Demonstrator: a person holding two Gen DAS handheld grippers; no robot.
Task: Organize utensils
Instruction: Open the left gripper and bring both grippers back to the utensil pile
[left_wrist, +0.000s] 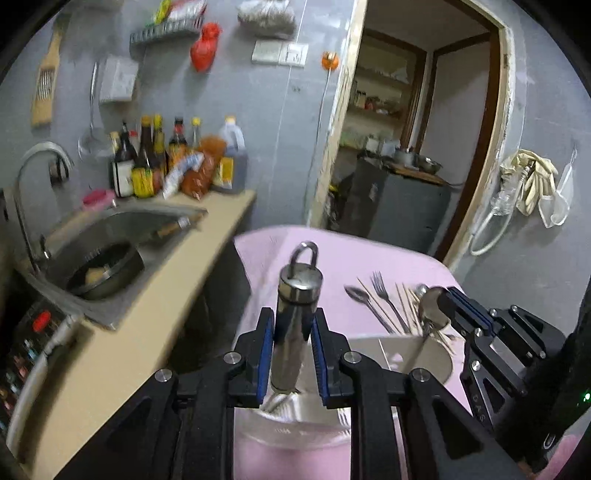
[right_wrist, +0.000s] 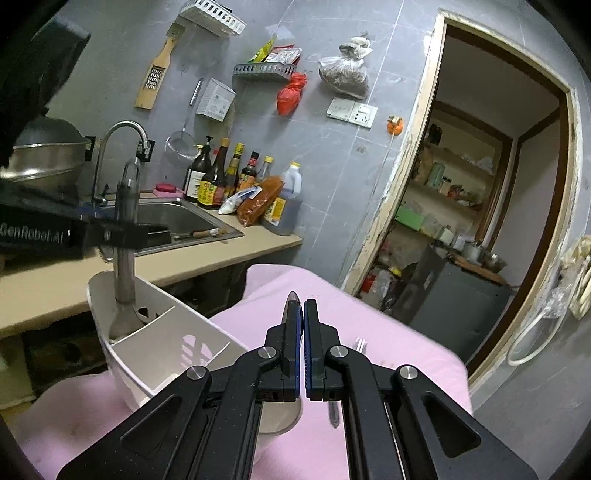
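Left gripper (left_wrist: 291, 328) clamped upright on steel utensil handle (left_wrist: 295, 317), lowering its head into white caddy (right_wrist: 162, 332); right gripper (right_wrist: 301, 332) pinched a spoon (left_wrist: 432, 306), awaiting its turn

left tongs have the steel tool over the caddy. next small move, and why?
Probably lower a little more, then open. The left tongs grip the metal tool's handle upright, and the right wrist view shows its wide end already down in the white caddy's back compartment. Whether it touches bottom isn't visible.
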